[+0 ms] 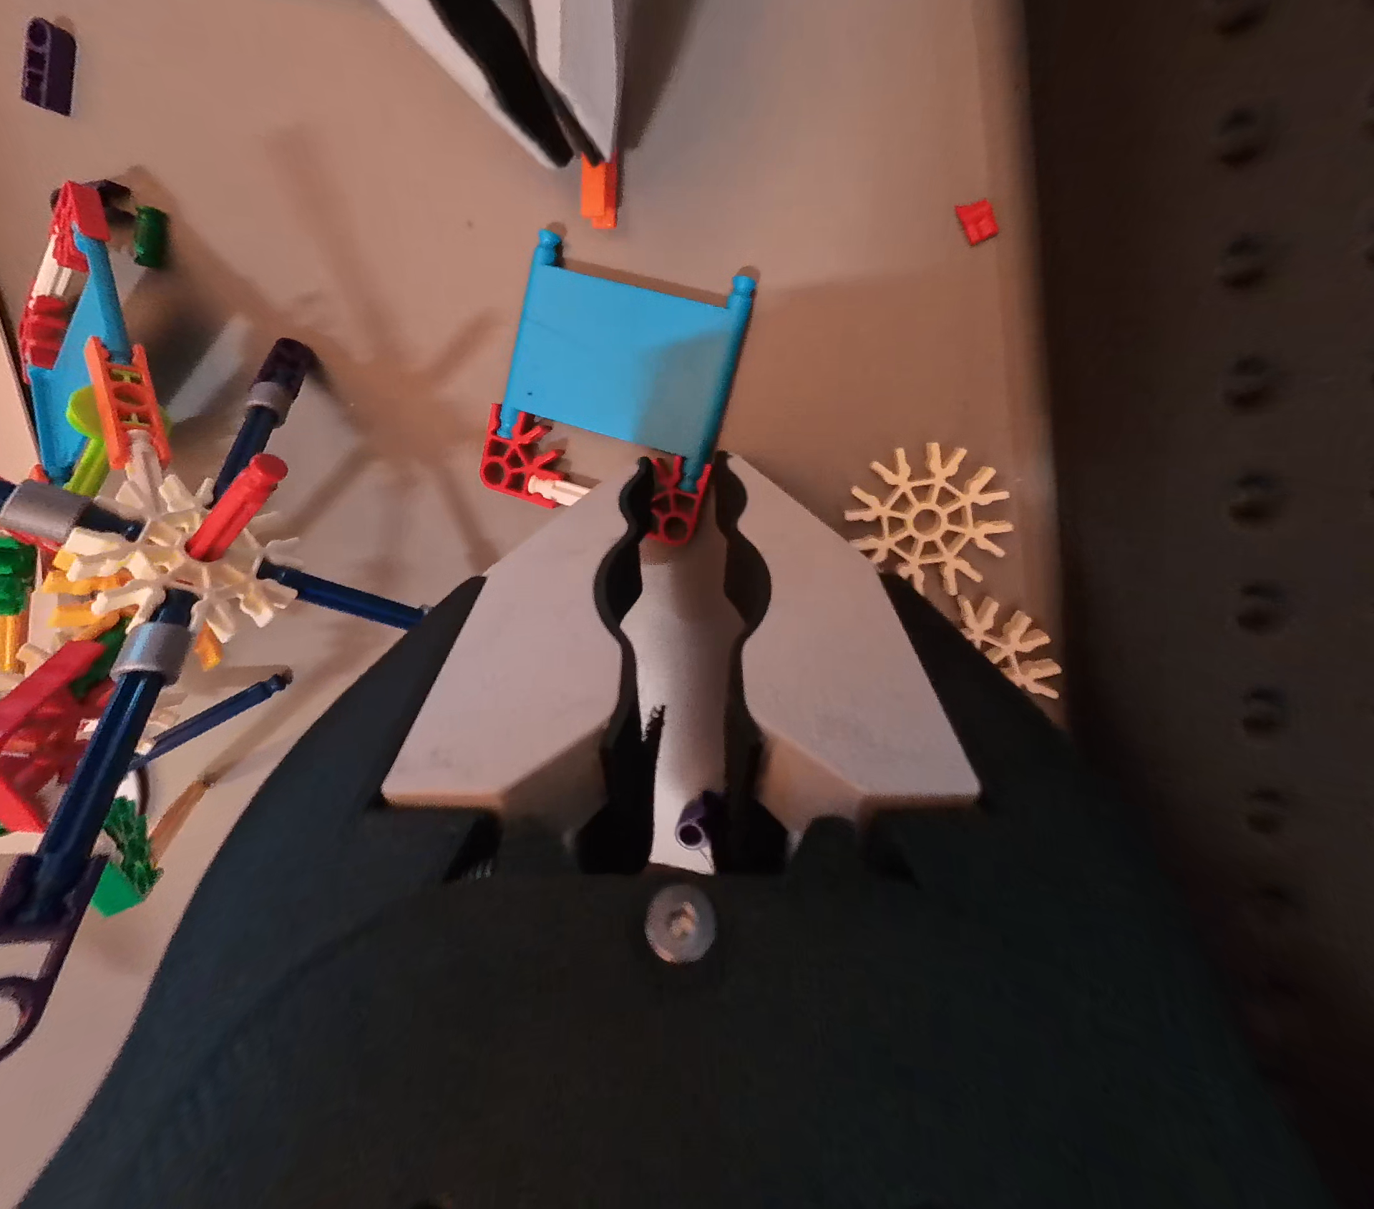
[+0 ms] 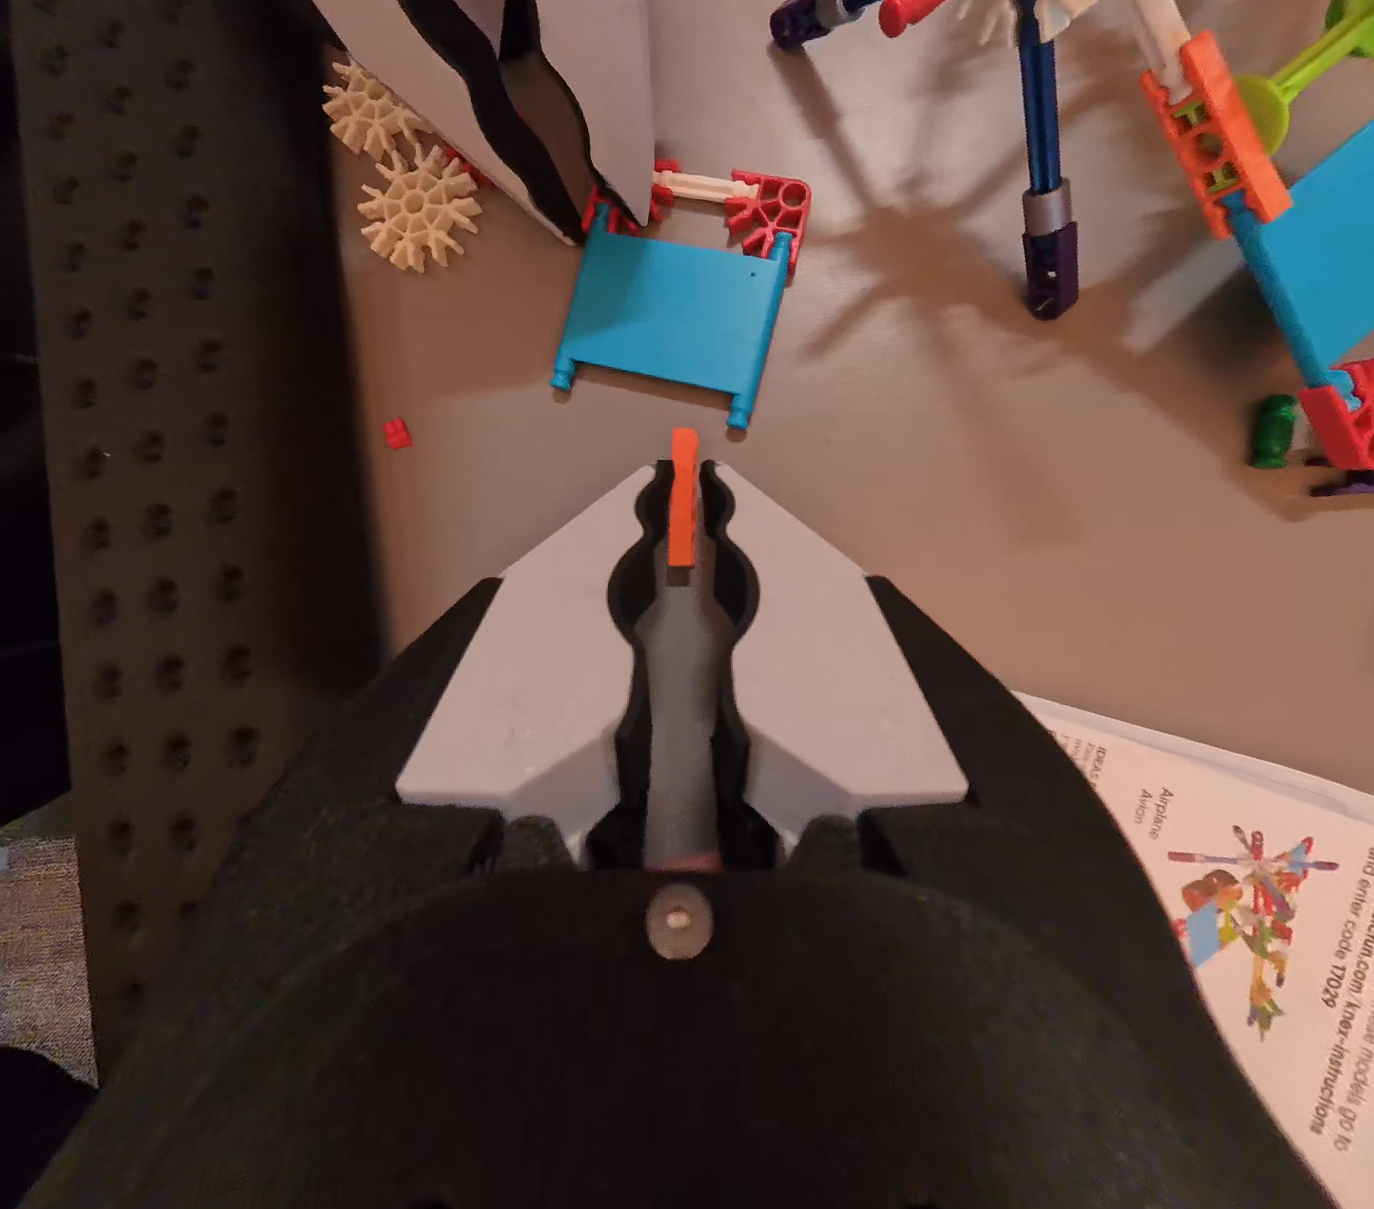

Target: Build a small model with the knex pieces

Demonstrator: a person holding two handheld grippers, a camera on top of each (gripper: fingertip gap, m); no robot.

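A: Blue panel (image 1: 621, 367), with a red corner connector (image 1: 675, 508) at two corners, lies flat on the grey table (image 1: 855, 133). On the far left stands a colourful rod model (image 1: 149, 541).

B: And the left gripper (image 1: 678, 475)?

A: Clamped on one red connector, pinning that corner. Two cream snowflake connectors (image 1: 928, 521) sit just right of it.

B: The right gripper (image 2: 680, 467)?

A: Closed on a small orange piece (image 2: 682, 508), held near the panel's free edge, not touching. A tiny red piece (image 2: 398, 434) and an instruction sheet (image 2: 1227, 913) lie apart.
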